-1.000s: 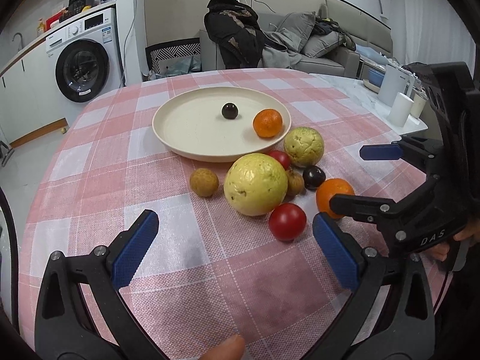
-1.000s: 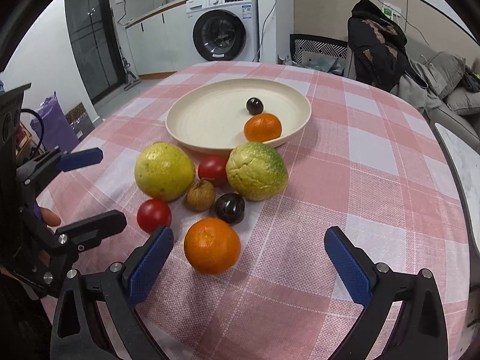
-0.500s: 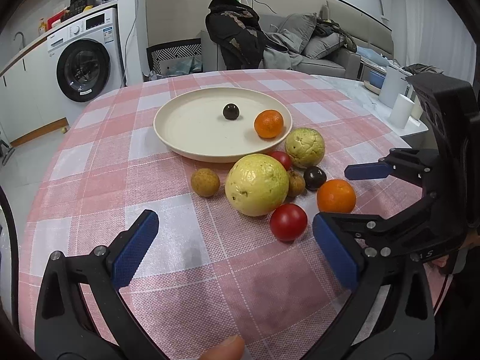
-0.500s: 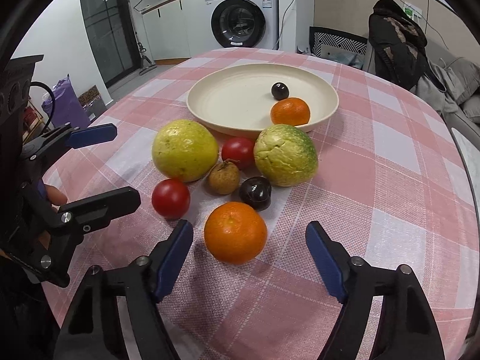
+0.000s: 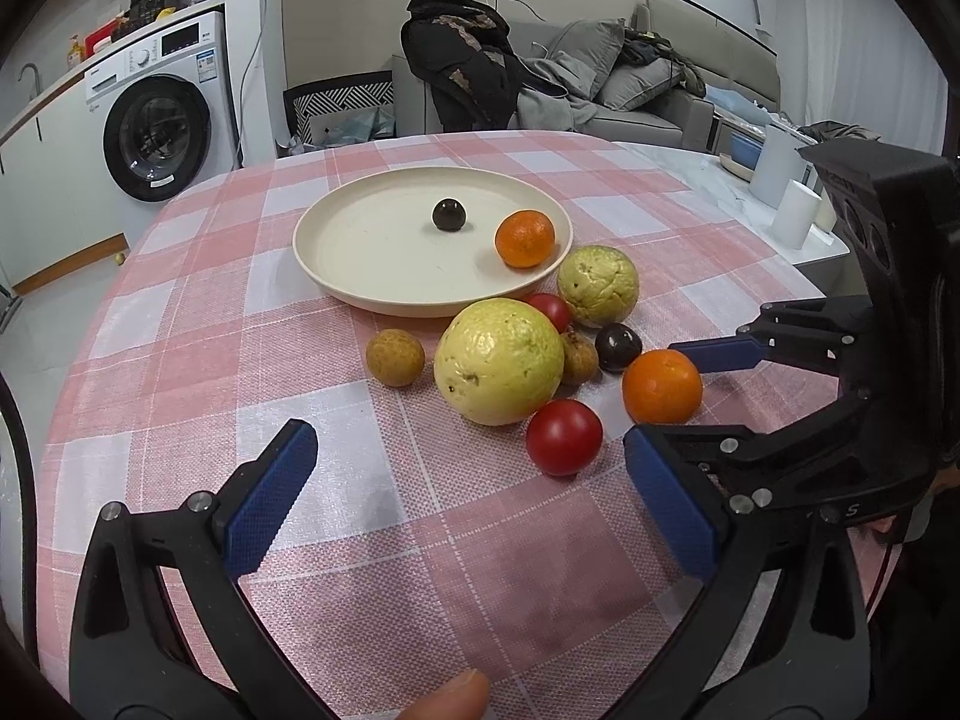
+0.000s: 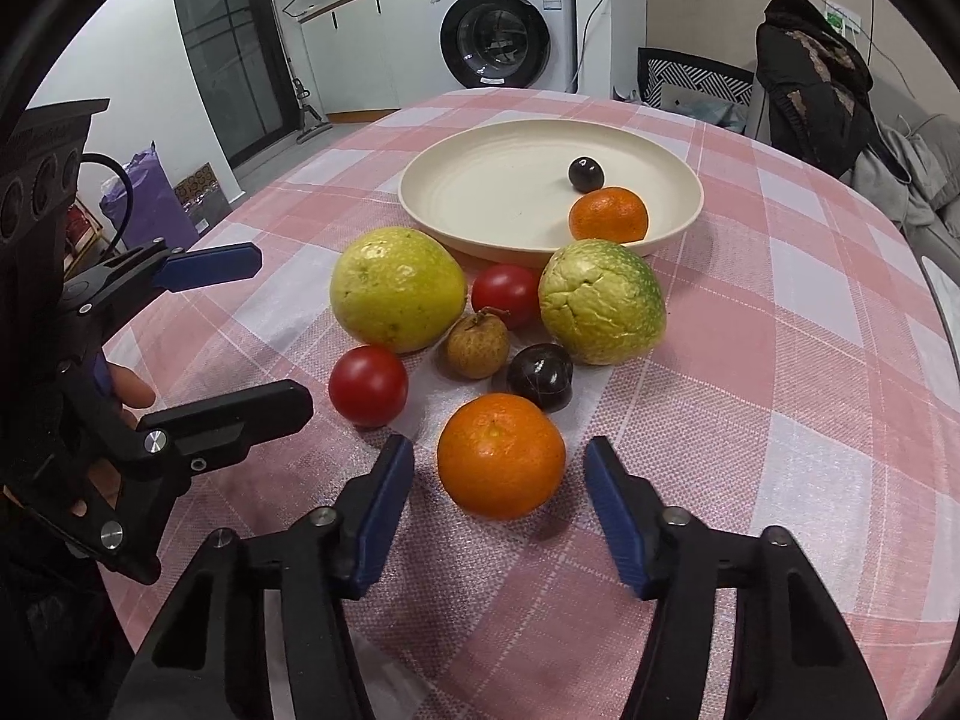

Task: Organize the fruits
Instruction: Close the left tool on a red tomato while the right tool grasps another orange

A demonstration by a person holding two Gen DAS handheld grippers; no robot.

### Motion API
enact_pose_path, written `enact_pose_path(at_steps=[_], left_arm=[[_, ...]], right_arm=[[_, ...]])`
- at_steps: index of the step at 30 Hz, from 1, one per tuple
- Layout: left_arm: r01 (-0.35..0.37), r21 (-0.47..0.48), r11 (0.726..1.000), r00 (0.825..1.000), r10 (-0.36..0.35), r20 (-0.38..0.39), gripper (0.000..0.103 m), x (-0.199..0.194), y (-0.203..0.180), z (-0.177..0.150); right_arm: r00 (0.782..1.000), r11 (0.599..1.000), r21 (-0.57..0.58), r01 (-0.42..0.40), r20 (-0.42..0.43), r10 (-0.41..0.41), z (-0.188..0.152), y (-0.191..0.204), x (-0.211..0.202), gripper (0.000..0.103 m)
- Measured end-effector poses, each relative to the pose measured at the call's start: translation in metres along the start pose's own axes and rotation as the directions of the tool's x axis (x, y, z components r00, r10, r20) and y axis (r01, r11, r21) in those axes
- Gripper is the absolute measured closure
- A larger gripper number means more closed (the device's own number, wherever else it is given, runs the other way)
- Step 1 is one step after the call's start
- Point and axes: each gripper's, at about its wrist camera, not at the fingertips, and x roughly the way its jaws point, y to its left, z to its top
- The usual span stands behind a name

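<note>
A cream plate (image 6: pixel 432 210) on the pink checked cloth holds a dark plum (image 6: pixel 586 173) and an orange (image 6: pixel 609 216). In front of it lie two big yellow-green fruits (image 6: pixel 396 288), two red tomatoes (image 6: pixel 368 384), a brown fruit (image 6: pixel 477 343), a second plum (image 6: pixel 540 375) and a loose orange (image 6: pixel 501 456). My right gripper (image 6: pixel 498 480) straddles that loose orange. Its jaws are closing, with a gap still showing on each side. My left gripper (image 5: pixel 468 450) hangs open over bare cloth, just short of the nearer tomato (image 5: pixel 564 437).
Another small brown fruit (image 5: pixel 395 357) sits alone left of the pile. The round table's edge (image 5: pixel 90 360) curves away on the left. White cups stand on a side counter (image 5: pixel 795 213) at the right. A washing machine (image 5: pixel 156 138) and a sofa (image 5: pixel 600 78) stand beyond the table.
My right gripper has come forward to the loose orange and its jaws have narrowed around it. The left gripper and the fruits have stayed put.
</note>
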Motion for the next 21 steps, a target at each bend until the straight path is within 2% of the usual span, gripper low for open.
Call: enact_pose_path(at_steps=[5, 6, 10, 14, 19, 21], left_arm=[[0.010, 0.007, 1.000, 1.000, -0.010, -0.012, 0.001, 0.002, -0.003, 0.000], [0.011, 0.009, 1.000, 1.000, -0.011, -0.012, 0.001, 0.002, -0.004, 0.000], [0.025, 0.008, 1.000, 0.999, -0.024, -0.021, 0.001, 0.003, -0.005, -0.001], [0.036, 0.002, 0.999, 0.999, -0.036, -0.032, 0.001, 0.005, -0.004, -0.001], [0.071, -0.033, 0.997, 0.994, -0.073, -0.079, 0.001, 0.013, -0.004, -0.003], [0.094, -0.049, 0.994, 0.991, -0.098, -0.096, 0.007, 0.016, -0.005, -0.004]], right_arm=[[1.000, 1.000, 0.005, -0.005, 0.002, 0.005, 0.000, -0.001, 0.000, 0.056], [1.000, 1.000, 0.006, -0.005, 0.003, 0.005, 0.000, -0.001, 0.000, 0.061], [1.000, 1.000, 0.000, -0.004, 0.010, 0.004, 0.000, 0.000, -0.002, 0.062], [0.998, 1.000, 0.009, -0.004, 0.060, 0.003, 0.002, -0.002, -0.013, 0.063], [0.995, 0.999, 0.036, -0.008, 0.095, 0.005, 0.003, -0.007, -0.021, 0.063], [0.995, 0.999, 0.038, -0.007, 0.097, 0.004, 0.004, -0.008, -0.022, 0.063]])
